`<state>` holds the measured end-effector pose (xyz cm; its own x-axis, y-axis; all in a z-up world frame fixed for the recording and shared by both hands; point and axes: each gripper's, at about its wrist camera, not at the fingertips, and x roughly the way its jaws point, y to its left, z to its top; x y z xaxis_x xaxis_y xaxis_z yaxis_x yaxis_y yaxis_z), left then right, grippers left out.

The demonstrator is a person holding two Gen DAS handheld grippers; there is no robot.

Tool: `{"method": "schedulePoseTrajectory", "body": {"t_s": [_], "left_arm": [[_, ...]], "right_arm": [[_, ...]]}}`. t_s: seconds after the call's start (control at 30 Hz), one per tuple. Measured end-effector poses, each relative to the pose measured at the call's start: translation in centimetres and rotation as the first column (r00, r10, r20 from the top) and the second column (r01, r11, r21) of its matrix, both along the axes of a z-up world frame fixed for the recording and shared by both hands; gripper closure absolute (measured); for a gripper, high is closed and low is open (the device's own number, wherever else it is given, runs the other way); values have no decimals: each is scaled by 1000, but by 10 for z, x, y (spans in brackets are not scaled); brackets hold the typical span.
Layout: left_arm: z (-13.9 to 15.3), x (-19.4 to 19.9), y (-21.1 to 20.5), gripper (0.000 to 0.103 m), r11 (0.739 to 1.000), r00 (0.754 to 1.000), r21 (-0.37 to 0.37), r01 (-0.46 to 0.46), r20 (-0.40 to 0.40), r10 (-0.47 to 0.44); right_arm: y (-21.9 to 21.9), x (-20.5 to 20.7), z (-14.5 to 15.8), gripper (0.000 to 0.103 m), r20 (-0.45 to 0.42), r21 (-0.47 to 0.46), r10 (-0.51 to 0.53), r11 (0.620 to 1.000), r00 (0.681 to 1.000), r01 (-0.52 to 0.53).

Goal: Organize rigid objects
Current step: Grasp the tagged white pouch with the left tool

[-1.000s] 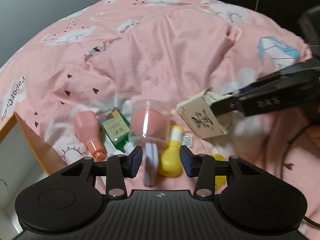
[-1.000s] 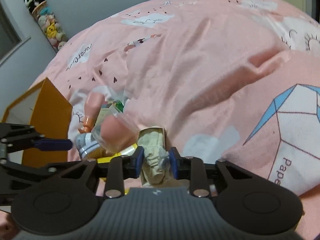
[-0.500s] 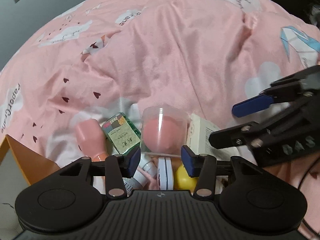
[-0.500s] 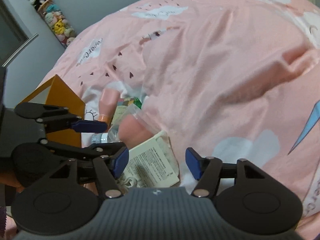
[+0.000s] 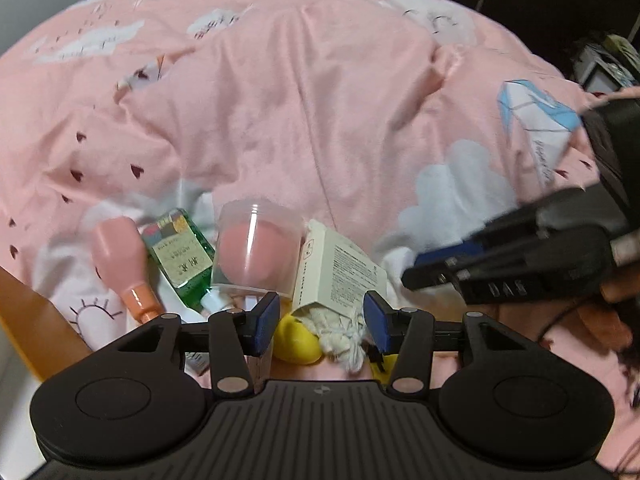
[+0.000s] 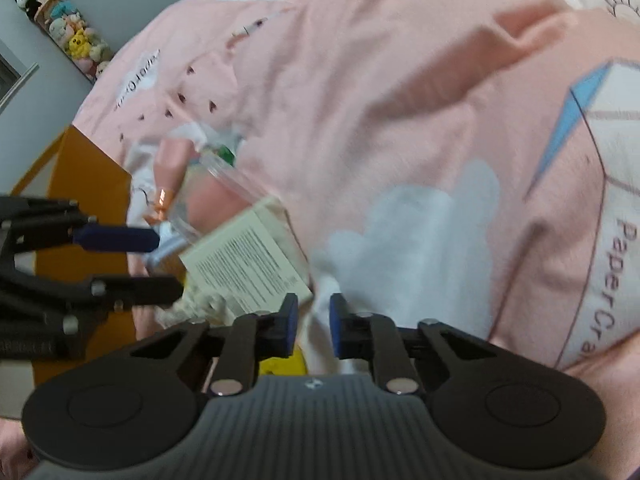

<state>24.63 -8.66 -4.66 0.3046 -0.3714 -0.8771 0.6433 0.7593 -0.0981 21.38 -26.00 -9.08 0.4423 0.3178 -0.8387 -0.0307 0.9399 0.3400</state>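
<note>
A pile of small items lies on the pink bedspread: a cream paper box (image 5: 340,268) with white cloth (image 5: 340,330) spilling from it, a clear cup holding a pink sponge (image 5: 256,248), a green bottle (image 5: 180,260), a pink bottle (image 5: 120,256) and a yellow object (image 5: 296,340). My left gripper (image 5: 318,322) is open, its fingers on either side of the box's open end. My right gripper (image 6: 314,328) is open with a narrow gap and empty, just right of the box (image 6: 248,268); it also shows at the right of the left wrist view (image 5: 440,266).
An orange-edged box (image 6: 84,184) stands at the bed's left side, also seen in the left wrist view (image 5: 36,320). A row of plush toys (image 6: 68,36) hangs on the far wall. Dark furniture (image 5: 560,8) stands beyond the bed.
My right gripper let go of the cream box, set it on the pile, drew back to the right and narrowed. My left gripper moved right, over the box's open end.
</note>
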Motion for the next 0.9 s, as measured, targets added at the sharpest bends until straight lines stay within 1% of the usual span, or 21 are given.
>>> {"method": "schedulePoseTrajectory", "body": {"t_s": [0.07, 0.13, 0.2, 0.27, 0.3, 0.4, 0.5, 0.53, 0.63, 0.67, 0.7, 0.77, 0.83, 0.87, 0.9], "left_arm": [[-7, 6, -7, 46, 1000, 999, 6, -16, -43, 16], [-13, 12, -12, 46, 998, 996, 27, -50, -76, 52], [-18, 17, -15, 43, 997, 992, 45, -62, -104, 66], [-25, 22, -19, 42, 995, 989, 68, -68, -128, 76], [-27, 24, -21, 41, 995, 987, 71, -68, -143, 77], [-33, 31, -24, 40, 994, 981, 63, -89, -165, 98], [-32, 31, -23, 46, 994, 980, 48, -101, -166, 107], [-29, 28, -23, 47, 995, 982, 37, -96, -160, 101], [-15, 20, -18, 47, 996, 983, -31, -82, -167, 75], [-10, 17, -19, 51, 996, 984, -47, -70, -166, 62], [-7, 16, -21, 52, 996, 985, -54, -66, -166, 56], [-6, 21, -25, 52, 996, 984, -50, -74, -169, 65], [-13, 27, -31, 52, 995, 981, -41, -90, -178, 81], [-18, 28, -37, 53, 995, 979, -40, -94, -187, 85], [-23, 28, -40, 58, 994, 977, -38, -99, -195, 90]], "right_arm": [[-1, -1, -2, 89, 3, 10, 4, 1000, 1000, -4], [0, 0, -3, 89, 11, 21, 17, 1000, 1000, -17], [1, 0, -4, 94, 18, 22, 37, 999, 999, -38], [4, 1, -7, 97, 22, 22, 54, 998, 998, -54], [5, 2, -9, 97, 22, 23, 57, 998, 998, -57], [7, 7, -15, 99, 9, 7, 55, 998, 998, -55], [6, 8, -17, 99, 6, 13, 48, 999, 999, -48], [5, 7, -17, 99, 7, 18, 45, 999, 999, -45], [4, 7, -18, 100, 6, 18, 41, 999, 999, -41], [5, 7, -18, 100, 7, 19, 41, 999, 999, -41], [6, 8, -19, 100, 8, 19, 40, 999, 999, -40], [4, 6, -18, 100, 8, 20, 36, 999, 999, -36], [5, 6, -18, 99, 10, 20, 35, 999, 999, -35], [4, 5, -18, 100, 11, 21, 34, 999, 999, -35], [4, 5, -18, 100, 11, 21, 33, 999, 999, -34]]}}
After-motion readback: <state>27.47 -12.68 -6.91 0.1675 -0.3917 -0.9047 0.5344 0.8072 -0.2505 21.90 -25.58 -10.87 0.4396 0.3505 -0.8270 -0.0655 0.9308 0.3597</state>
